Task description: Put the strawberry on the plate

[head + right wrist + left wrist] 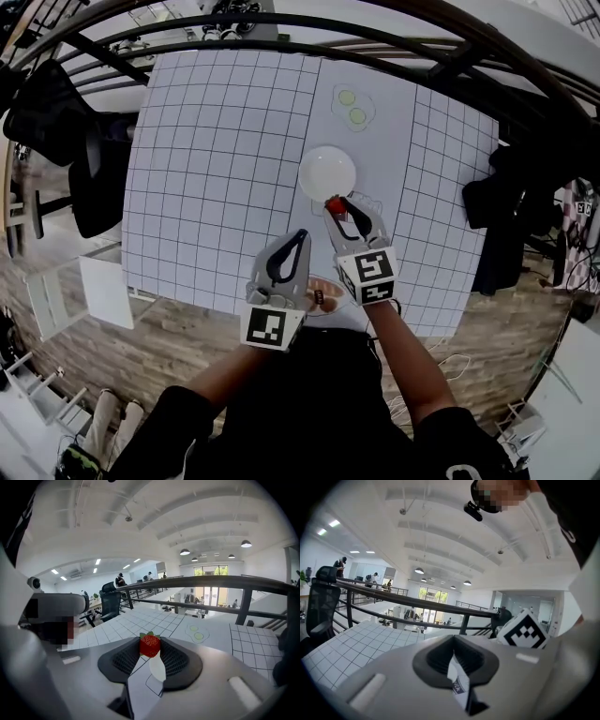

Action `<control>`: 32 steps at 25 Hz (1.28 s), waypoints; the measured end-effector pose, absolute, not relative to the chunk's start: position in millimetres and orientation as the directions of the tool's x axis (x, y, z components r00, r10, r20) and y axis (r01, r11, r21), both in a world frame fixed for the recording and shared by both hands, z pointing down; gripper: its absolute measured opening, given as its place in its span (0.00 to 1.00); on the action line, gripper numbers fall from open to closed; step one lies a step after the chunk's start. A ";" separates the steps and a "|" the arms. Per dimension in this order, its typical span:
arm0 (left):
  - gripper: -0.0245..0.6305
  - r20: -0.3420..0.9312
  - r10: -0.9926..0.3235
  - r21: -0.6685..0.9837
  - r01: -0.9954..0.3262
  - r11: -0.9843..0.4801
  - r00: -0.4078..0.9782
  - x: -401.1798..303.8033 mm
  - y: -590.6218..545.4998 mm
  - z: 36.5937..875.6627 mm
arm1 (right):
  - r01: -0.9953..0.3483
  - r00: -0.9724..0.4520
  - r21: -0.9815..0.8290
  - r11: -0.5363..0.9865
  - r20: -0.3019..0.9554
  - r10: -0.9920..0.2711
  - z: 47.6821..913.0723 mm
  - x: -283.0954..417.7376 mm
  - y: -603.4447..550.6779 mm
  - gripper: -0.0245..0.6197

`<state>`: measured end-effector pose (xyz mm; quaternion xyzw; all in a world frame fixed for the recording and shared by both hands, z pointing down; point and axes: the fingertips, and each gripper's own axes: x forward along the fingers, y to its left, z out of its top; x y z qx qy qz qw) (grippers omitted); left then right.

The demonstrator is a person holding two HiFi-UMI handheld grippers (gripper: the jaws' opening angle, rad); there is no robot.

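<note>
Desk (pixel 216 169): white, grid-lined, plain centre strip.
Centre strip: round white plate (pixel 327 172).
Far end: two pale green round pieces (pixel 352 107).

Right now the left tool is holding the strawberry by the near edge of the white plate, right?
No: the right tool holds the strawberry, as the right gripper view shows it pinched between that tool's jaws; the left tool carries nothing. It is by the near edge of the white plate.

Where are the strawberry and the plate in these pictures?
strawberry (pixel 150 646), right gripper view, on the middle of its red flesh.
plate (pixel 323 169), head view, on its bare white middle.
</note>
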<state>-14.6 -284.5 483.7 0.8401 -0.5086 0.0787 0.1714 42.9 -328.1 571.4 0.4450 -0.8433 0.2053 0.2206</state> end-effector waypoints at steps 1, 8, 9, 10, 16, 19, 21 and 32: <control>0.05 0.314 -0.826 0.208 -0.883 -0.420 0.467 -15.0 -285.0 486.2 | -0.837 -0.508 -0.144 0.528 0.562 -0.653 576.4 42.2 -330.0 0.24; 0.05 0.328 -0.827 0.228 -0.888 -0.400 0.457 -21.2 -293.1 499.7 | -0.835 -0.494 -0.127 0.536 0.603 -0.627 612.6 45.4 -349.8 0.24; 0.05 0.330 -0.827 0.226 -0.889 -0.399 0.455 -21.7 -293.9 500.8 | -0.838 -0.489 -0.130 0.530 0.608 -0.626 617.7 46.5 -352.6 0.24; 0.05 0.333 -0.826 0.223 -0.890 -0.398 0.454 -22.0 -295.2 501.9 | -0.841 -0.484 -0.131 0.524 0.613 -0.624 622.8 47.6 -355.7 0.24; 0.05 0.340 -0.829 0.215 -0.895 -0.391 0.444 -21.1 -303.8 507.4 | -0.847 -0.473 -0.151 0.509 0.649 -0.595 655.9 51.1 -369.4 0.24; 0.05 0.356 -0.822 0.226 -0.895 -0.386 0.444 -19.6 -303.7 512.8 | -0.851 -0.464 -0.153 0.502 0.665 -0.584 670.3 53.9 -375.8 0.24; 0.05 0.369 -0.816 0.224 -0.895 -0.386 0.445 -19.5 -301.9 516.3 | -0.848 -0.463 -0.151 0.508 0.679 -0.570 680.7 51.6 -378.8 0.24; 0.05 0.399 -0.815 0.220 -0.907 -0.360 0.421 -23.5 -297.5 528.1 | -0.833 -0.433 -0.124 0.540 0.754 -0.495 740.8 46.1 -391.9 0.24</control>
